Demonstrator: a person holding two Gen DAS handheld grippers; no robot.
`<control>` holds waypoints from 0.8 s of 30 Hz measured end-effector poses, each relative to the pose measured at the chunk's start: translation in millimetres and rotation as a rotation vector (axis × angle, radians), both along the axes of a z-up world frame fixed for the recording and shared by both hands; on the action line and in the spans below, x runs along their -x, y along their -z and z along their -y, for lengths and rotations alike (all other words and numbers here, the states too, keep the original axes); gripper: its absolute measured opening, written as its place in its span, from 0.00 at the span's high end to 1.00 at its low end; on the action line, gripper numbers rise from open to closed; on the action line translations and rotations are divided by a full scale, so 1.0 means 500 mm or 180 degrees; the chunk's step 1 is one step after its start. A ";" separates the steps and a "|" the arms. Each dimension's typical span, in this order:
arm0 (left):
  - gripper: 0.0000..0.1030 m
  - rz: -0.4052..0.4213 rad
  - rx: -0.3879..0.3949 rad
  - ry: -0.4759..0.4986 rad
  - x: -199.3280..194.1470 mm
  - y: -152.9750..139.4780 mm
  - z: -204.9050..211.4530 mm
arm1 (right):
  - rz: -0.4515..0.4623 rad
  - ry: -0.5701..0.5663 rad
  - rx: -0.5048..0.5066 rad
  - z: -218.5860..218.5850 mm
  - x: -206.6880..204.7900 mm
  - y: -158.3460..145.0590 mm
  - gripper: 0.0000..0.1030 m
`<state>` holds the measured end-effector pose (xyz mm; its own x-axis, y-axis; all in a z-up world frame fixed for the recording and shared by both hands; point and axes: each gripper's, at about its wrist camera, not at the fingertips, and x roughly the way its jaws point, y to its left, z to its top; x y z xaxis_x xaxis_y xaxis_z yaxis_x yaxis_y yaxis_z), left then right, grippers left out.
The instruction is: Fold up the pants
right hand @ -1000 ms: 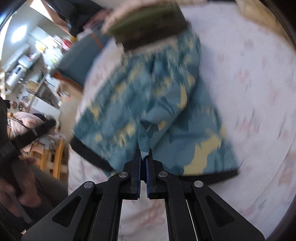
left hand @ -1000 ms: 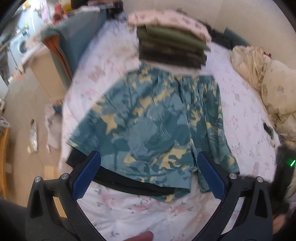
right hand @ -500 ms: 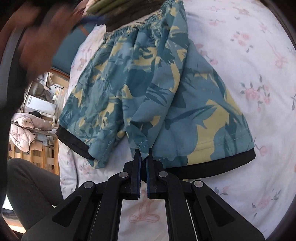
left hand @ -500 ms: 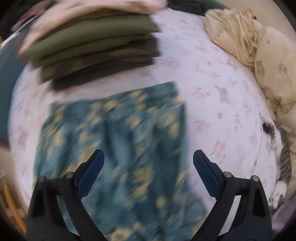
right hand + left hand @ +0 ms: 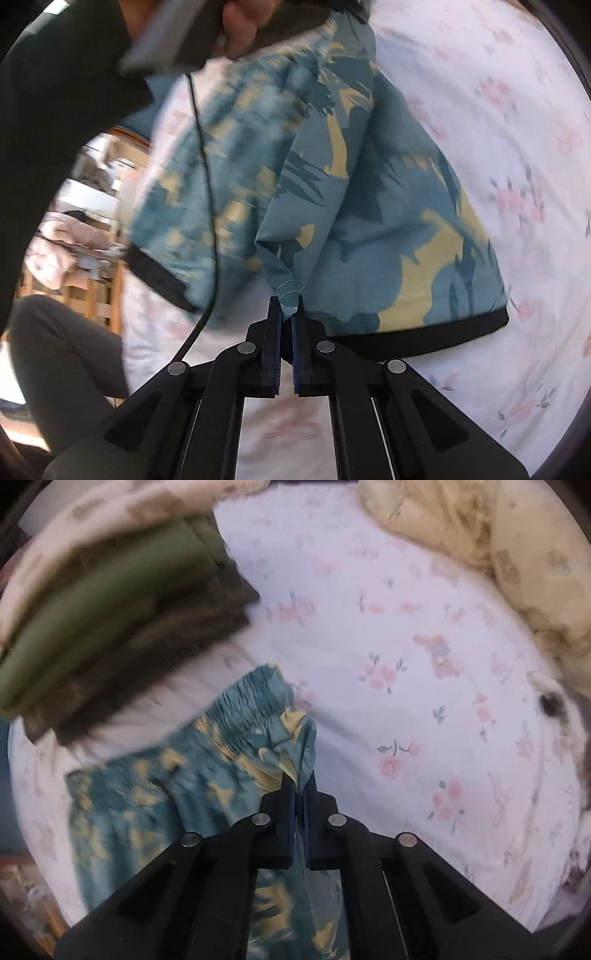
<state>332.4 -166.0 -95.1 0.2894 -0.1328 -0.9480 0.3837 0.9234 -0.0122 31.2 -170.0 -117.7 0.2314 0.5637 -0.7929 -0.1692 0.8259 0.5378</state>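
left gripper [image 5: 299,788]: jaws pinched together on the waistband corner of the shorts [image 5: 236,760], fingers pointing along the cloth | right gripper [image 5: 286,308]: jaws closed on a leg hem fold of the shorts | left hand [image 5: 240,22]: at the shorts' waistband end, dark sleeve reaching across

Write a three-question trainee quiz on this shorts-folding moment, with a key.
1. True or false: the left gripper is shut on the shorts.
2. Which part does the right gripper pinch? A) waistband B) a leg hem C) nothing
3. Fill in: the folded stack lies beyond the shorts, on the flowered ____.

Key:
1. True; its jaws are closed on fabric beside the elastic waistband.
2. B; the stitched hem edge sits between its jaws.
3. Sheet.
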 end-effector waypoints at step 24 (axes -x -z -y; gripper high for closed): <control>0.93 -0.0033 -0.0571 -0.0430 -0.073 0.102 -0.469 | 0.0253 -0.0984 -0.0516 -0.428 -0.137 -0.074 0.97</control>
<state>368.9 68.6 -146.2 0.2831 0.0776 -0.9559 0.2572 0.9541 0.1536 99.7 43.9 -80.8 0.0876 0.7337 -0.6738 -0.4444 0.6341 0.6328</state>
